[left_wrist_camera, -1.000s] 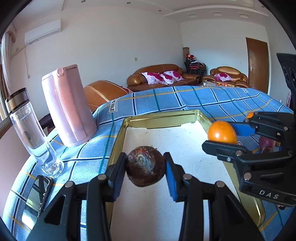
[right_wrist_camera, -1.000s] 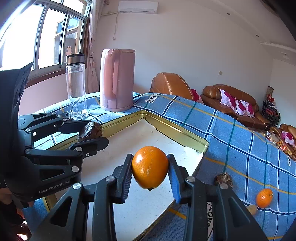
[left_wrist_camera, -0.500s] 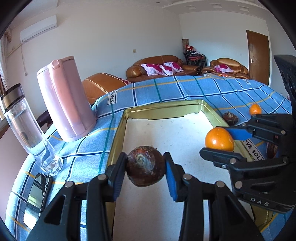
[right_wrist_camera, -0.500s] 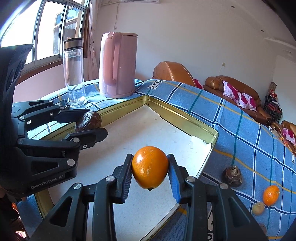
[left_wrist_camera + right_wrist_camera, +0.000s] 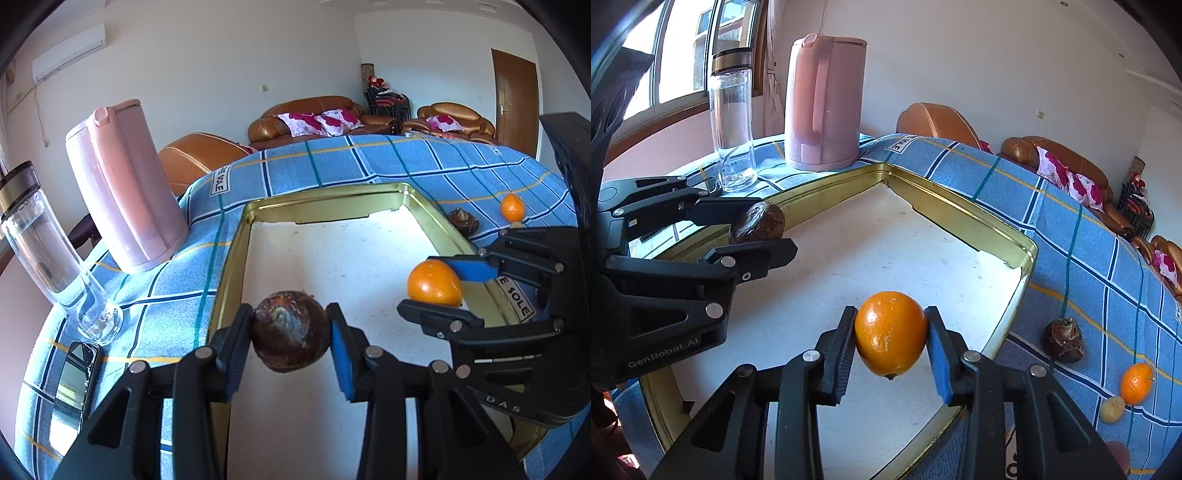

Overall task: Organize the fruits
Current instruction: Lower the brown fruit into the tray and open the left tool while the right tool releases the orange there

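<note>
Now both loads hang above the shallow gold-rimmed white tray: the left gripper pinches a dark brown round fruit, the right gripper a glossy orange. Height above the floor is hard to judge; lower gently, apart, before releasing.

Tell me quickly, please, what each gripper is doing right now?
Left gripper: closed on the brown fruit.
Right gripper: closed on the orange.
</note>
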The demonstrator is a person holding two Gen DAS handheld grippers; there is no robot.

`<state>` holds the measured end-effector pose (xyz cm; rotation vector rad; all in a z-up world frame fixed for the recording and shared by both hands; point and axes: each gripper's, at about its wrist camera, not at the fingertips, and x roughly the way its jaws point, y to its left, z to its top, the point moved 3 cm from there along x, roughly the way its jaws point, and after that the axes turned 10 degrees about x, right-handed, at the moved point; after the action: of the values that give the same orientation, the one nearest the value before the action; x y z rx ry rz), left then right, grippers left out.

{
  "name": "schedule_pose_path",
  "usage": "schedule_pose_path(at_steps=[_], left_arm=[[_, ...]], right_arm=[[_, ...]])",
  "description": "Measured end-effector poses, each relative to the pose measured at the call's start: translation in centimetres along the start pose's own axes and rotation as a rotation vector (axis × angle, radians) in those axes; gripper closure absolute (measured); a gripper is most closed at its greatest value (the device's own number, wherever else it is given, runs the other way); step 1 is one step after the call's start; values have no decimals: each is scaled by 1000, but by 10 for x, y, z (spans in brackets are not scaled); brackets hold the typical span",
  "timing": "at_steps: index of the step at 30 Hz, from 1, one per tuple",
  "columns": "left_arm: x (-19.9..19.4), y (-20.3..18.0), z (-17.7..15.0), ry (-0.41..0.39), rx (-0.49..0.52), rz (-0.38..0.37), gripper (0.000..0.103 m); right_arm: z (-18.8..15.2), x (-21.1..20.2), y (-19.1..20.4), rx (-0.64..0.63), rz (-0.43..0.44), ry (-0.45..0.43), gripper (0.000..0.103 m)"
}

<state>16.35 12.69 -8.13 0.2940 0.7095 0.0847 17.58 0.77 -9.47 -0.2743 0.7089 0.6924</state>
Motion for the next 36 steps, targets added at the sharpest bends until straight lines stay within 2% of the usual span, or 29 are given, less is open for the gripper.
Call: schedule_pose_path(at_steps=[27, 28, 30, 32, 33, 34, 36], left_arm=[[1, 0, -3, 5, 6, 8, 60], [0, 1, -3, 1, 3, 14, 56], [-7, 1, -4, -21, -8, 8, 48], [-18, 1, -4, -60, -16, 22, 38], [-26, 2, -3, -90, -20, 36, 30], [-35, 2, -4, -122, -28, 51, 25], [-53, 3, -4, -184, -54, 69, 21]], right_arm=[[0, 2, 2, -8, -6, -5, 63], [0, 1, 1, -5, -11, -9, 62], [1, -2, 2, -2, -14, -24, 46], [0, -7, 4, 4, -9, -42, 39], [0, -11, 4, 6, -10, -51, 38], [-2, -16, 5, 3, -16, -64, 38], [-5, -30, 7, -5, -34, -99, 38]])
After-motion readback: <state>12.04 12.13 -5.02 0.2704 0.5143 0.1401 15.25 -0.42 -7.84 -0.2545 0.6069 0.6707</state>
